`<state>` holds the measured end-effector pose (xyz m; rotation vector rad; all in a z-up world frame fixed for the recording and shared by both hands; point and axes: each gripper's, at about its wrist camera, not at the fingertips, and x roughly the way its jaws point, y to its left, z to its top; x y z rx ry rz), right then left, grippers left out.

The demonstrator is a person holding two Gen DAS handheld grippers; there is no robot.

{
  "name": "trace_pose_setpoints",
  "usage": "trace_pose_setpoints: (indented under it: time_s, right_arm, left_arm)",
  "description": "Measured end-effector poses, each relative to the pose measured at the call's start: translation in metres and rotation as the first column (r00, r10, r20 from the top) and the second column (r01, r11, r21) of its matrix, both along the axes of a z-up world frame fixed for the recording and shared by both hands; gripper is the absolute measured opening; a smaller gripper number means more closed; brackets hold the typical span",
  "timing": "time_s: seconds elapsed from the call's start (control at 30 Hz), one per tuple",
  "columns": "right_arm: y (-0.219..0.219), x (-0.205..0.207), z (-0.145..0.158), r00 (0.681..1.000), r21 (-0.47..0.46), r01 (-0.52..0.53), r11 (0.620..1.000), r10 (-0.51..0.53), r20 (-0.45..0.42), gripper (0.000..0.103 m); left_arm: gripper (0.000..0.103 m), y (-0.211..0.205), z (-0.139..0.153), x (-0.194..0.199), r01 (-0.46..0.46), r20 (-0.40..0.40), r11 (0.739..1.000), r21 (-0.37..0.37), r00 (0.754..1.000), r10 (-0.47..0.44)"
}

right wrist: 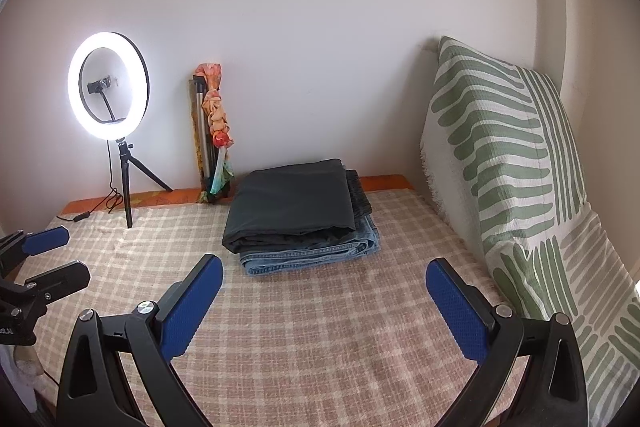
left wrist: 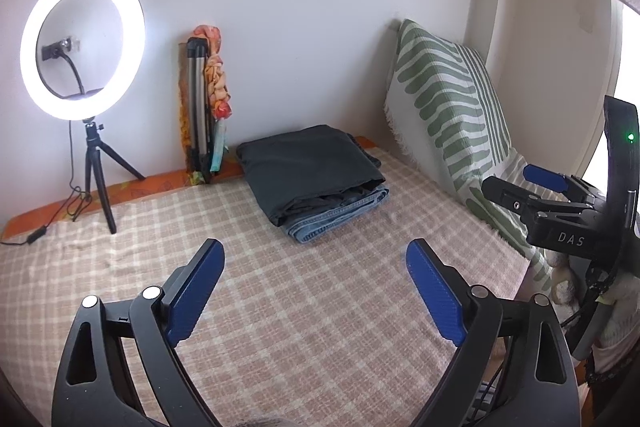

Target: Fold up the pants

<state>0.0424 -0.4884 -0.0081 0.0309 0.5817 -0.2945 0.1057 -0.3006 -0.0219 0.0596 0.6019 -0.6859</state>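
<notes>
Both the left gripper [left wrist: 316, 287] and right gripper [right wrist: 324, 303] hang released and empty above the checkered bed [right wrist: 320, 347]; folded dark pants [right wrist: 292, 207] lie stacked on folded jeans [right wrist: 320, 253] near the wall

We hold the left claw [left wrist: 316, 291] and the right claw [right wrist: 324, 307] side by side, level and pointing forward, each with its blue-padded fingers [left wrist: 196, 291] spread wide apart, gripping nothing.
</notes>
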Motion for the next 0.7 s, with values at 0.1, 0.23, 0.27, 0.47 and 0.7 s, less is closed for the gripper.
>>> trace_pose_setpoints:
  time_s: [0.1,0.23,0.27,0.47,0.7]
  right_arm:
    - [-0.0006,-0.0014,0.0004,1.0,0.008,0.003,1.0,-0.003,0.001,0.103]
    - [-0.0031,-0.0032,0.0008,1.0,0.016,0.01,1.0,-0.01,0.002,0.103]
    - [-0.0033,-0.004,0.0007,1.0,0.015,0.013,1.0,-0.013,0.003,0.103]
    - [-0.0042,-0.0058,-0.0003,1.0,0.03,0.016,0.999,-0.016,0.004,0.103]
    - [-0.0022,-0.007,-0.0006,1.0,0.03,0.012,0.999,-0.012,0.002,0.103]
  left_arm:
    - [0.099,0.002,0.0037,-0.0029,0.0,0.01,1.0,-0.013,1.0,0.0]
    - [0.099,0.0029,0.0067,-0.0039,-0.007,0.021,1.0,-0.018,1.0,0.007]
    - [0.099,0.0033,0.007,-0.0042,-0.008,0.02,1.0,-0.02,1.0,0.009]
    - [0.1,0.0029,0.0081,-0.0063,-0.013,0.031,1.0,-0.017,0.999,0.014]
    - [0.1,0.0049,0.009,-0.0056,-0.017,0.028,1.0,-0.023,0.999,0.018]
